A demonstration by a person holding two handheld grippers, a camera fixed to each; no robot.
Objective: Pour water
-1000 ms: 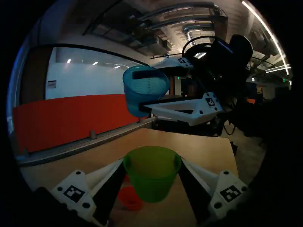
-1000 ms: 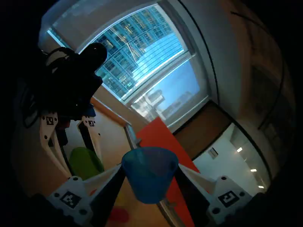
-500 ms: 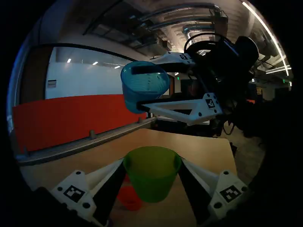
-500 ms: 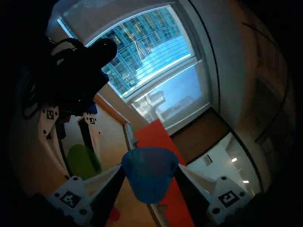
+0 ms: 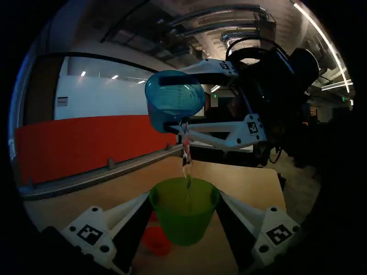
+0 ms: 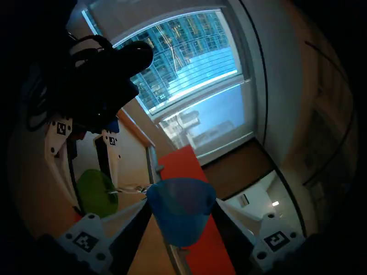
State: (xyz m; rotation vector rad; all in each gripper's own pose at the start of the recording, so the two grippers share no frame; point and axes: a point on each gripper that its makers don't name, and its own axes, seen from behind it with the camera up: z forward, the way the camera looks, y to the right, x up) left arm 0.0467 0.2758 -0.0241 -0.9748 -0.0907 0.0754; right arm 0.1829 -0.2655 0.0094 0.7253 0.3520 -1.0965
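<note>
The translucent blue plastic cup (image 5: pixel 175 98), clamped between both fingers of the right gripper (image 6: pixel 181 208), tilts rim-down. A thin stream of water (image 5: pixel 186 153) falls into the translucent green plastic cup (image 5: pixel 185 211) directly below, pinched likewise by the left gripper (image 5: pixel 185 204). Bare pale wooden tabletop (image 5: pixel 247 176) runs right to its far edge. There are three cups: blue, green, and seemingly a small orange cup (image 5: pixel 156 239), partly hidden.
</note>
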